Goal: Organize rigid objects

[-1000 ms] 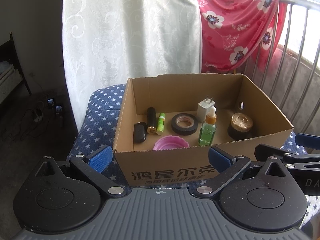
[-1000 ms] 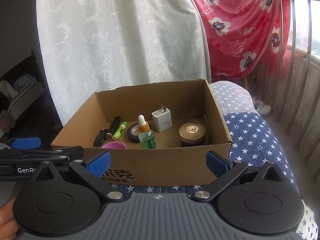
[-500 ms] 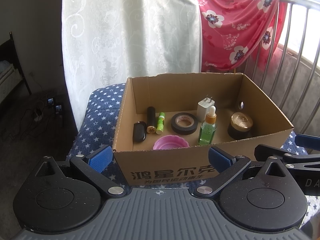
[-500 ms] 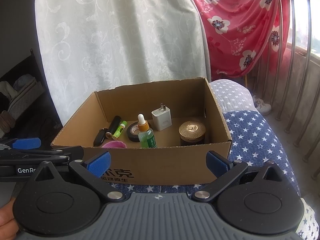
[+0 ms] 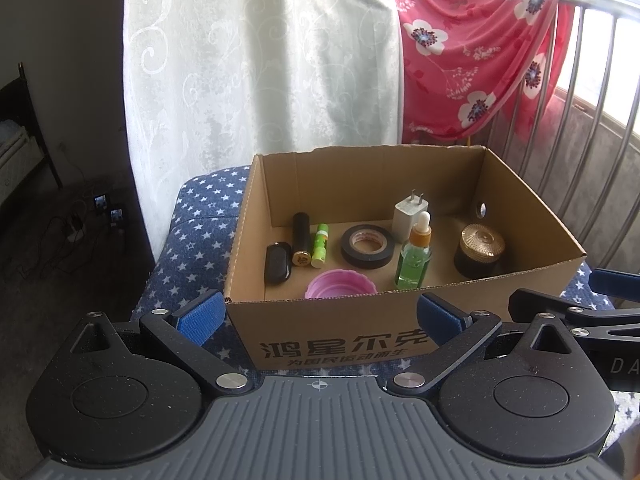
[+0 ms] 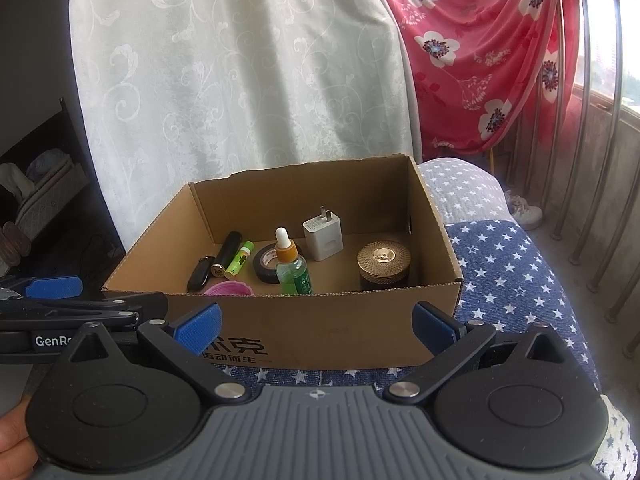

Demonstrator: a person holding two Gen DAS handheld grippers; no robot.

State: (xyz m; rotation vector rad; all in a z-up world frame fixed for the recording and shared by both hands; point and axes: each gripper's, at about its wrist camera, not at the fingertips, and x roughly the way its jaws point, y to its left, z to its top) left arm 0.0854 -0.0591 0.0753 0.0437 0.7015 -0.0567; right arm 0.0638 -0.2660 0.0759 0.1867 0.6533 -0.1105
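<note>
An open cardboard box (image 5: pixel 532 220) (image 6: pixel 436 216) sits on a star-patterned blue cushion (image 5: pixel 200 236) (image 6: pixel 516 272). Inside lie a black key fob (image 5: pixel 277 262), a black tube (image 5: pixel 301 239), a green lip balm (image 5: pixel 320 239), a black tape roll (image 5: pixel 367 246), a pink lid (image 5: pixel 341 284), a green dropper bottle (image 5: pixel 415 256) (image 6: pixel 293 268), a white charger plug (image 5: pixel 410 216) (image 6: pixel 323 232) and a gold-lidded dark jar (image 5: pixel 481 250) (image 6: pixel 383 266). My left gripper (image 5: pixel 318 316) and right gripper (image 6: pixel 316 322) both hover open in front of the box's near wall, holding nothing.
A white lace curtain (image 5: pixel 260 60) hangs behind the box. A red floral cloth (image 5: pixel 472 48) drapes over a metal railing (image 5: pixel 592 92) at the right. Dark floor with cables (image 5: pixel 72 228) lies at the left. A white shoe (image 6: pixel 524 210) rests by the railing.
The right wrist view has shifted slightly; the box and its contents stay put. Both grippers remain open.
</note>
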